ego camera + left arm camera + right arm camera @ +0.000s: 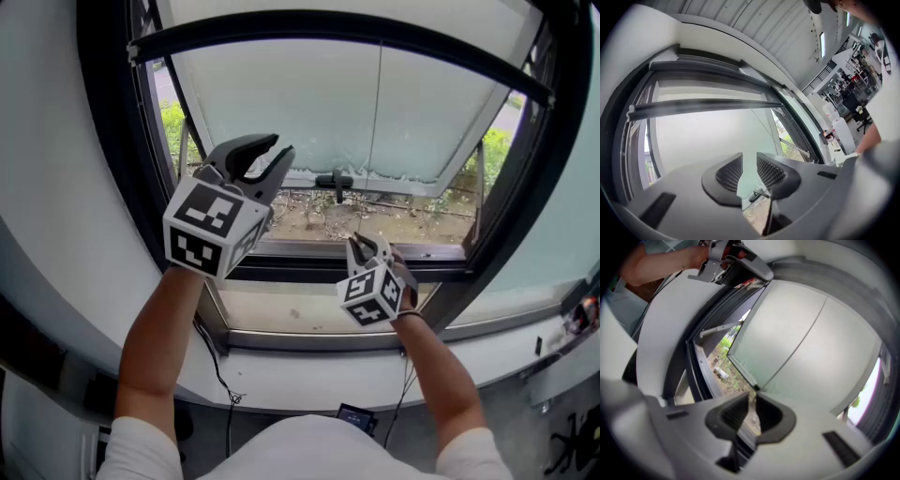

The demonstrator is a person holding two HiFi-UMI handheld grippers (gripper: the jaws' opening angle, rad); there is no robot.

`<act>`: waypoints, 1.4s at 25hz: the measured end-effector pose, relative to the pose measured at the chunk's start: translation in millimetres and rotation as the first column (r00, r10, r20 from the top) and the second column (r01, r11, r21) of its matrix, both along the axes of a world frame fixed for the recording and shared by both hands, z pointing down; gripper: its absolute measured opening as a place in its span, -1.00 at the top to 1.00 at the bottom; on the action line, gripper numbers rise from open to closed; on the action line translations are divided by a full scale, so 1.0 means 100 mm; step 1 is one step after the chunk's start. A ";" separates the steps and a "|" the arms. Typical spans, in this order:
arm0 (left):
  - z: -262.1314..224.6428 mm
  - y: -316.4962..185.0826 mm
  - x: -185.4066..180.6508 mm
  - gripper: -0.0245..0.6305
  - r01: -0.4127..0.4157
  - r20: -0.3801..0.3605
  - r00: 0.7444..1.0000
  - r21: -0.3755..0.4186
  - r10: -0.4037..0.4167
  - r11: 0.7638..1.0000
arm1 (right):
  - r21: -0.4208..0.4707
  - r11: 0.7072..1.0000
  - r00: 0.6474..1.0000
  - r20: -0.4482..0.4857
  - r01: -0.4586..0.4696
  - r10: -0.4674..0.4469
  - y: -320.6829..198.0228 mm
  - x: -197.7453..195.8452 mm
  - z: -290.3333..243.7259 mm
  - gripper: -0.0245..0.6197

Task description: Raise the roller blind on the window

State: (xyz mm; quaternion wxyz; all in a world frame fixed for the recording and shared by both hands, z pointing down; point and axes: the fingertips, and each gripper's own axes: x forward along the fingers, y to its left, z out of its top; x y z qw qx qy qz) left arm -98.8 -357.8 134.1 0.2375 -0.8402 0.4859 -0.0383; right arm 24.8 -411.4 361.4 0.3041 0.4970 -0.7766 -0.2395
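Roller blind's bottom bar (708,107) sits high across the window (309,103), most of the frosted pane below it uncovered. A thin pull cord (379,112) hangs from the bar's middle. Right tongs (752,397) are nearly pressed together, pinching the cord's lower end. Left tongs (281,147) are raised before the pane, spread, nothing between them.
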 end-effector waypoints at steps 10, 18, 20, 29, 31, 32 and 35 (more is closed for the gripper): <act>0.67 0.12 -0.08 0.59 -0.049 -0.112 0.993 -0.110 0.036 0.993 | 0.012 1.000 1.000 0.013 -0.019 0.019 0.00 0.06 -0.07 0.74; 0.92 0.24 -0.18 0.59 -0.046 -0.155 0.988 -0.139 0.024 0.989 | 0.036 0.999 0.999 0.032 -0.020 0.019 0.00 0.06 -0.18 0.74; 0.96 0.27 -0.20 0.59 -0.047 -0.171 0.985 -0.143 0.022 0.989 | 0.042 0.999 0.999 0.035 -0.019 0.017 0.00 0.05 -0.21 0.74; 1.25 0.42 -0.29 0.59 -0.057 -0.260 0.966 -0.186 0.007 0.981 | 0.091 0.996 0.997 0.073 -0.023 0.017 0.03 0.05 -0.43 0.74; 1.32 0.46 -0.29 0.59 -0.062 -0.278 0.961 -0.198 0.004 0.978 | 0.101 0.995 0.997 0.081 -0.022 0.014 0.04 0.05 -0.49 0.74; 1.35 0.48 -0.28 0.59 -0.063 -0.284 0.959 -0.203 0.003 0.977 | 0.106 0.994 0.996 0.085 -0.022 0.013 0.04 0.05 -0.52 0.74; 1.45 0.53 -0.27 0.59 -0.069 -0.295 0.956 -0.216 0.002 0.974 | 0.124 0.992 0.995 0.096 -0.022 0.010 0.06 0.05 -0.59 0.74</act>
